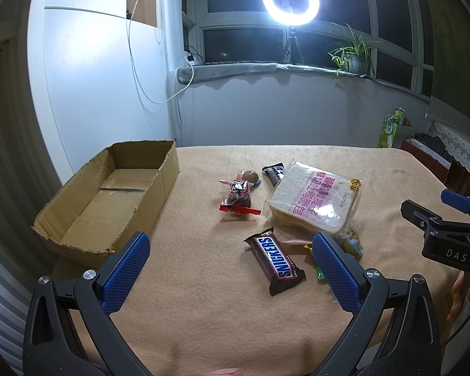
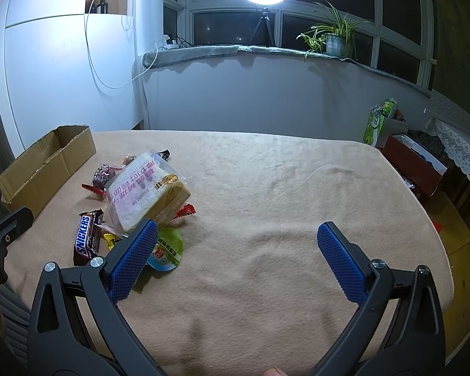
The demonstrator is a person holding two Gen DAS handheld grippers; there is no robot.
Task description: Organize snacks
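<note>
An empty open cardboard box (image 1: 109, 200) (image 2: 44, 169) sits at the table's left. Snacks lie in a loose pile: a Snickers bar (image 1: 275, 260) (image 2: 86, 239), a bagged bread slice pack (image 1: 316, 200) (image 2: 144, 191), a dark red-wrapped snack (image 1: 239, 197) (image 2: 101, 175), a second small chocolate bar (image 1: 274, 172), a brown round candy (image 1: 250, 175) and a green-lidded jelly cup (image 2: 167, 247). My left gripper (image 1: 232, 269) is open and empty, just short of the Snickers bar. My right gripper (image 2: 238, 263) is open and empty, its left finger (image 2: 134, 260) over the jelly cup.
The table is covered with a tan cloth (image 2: 282, 188). A ring light (image 1: 290, 0) on a tripod and a potted plant (image 1: 354, 53) stand on the window sill behind. Boxes and a green package (image 2: 376, 122) sit beyond the table's right edge.
</note>
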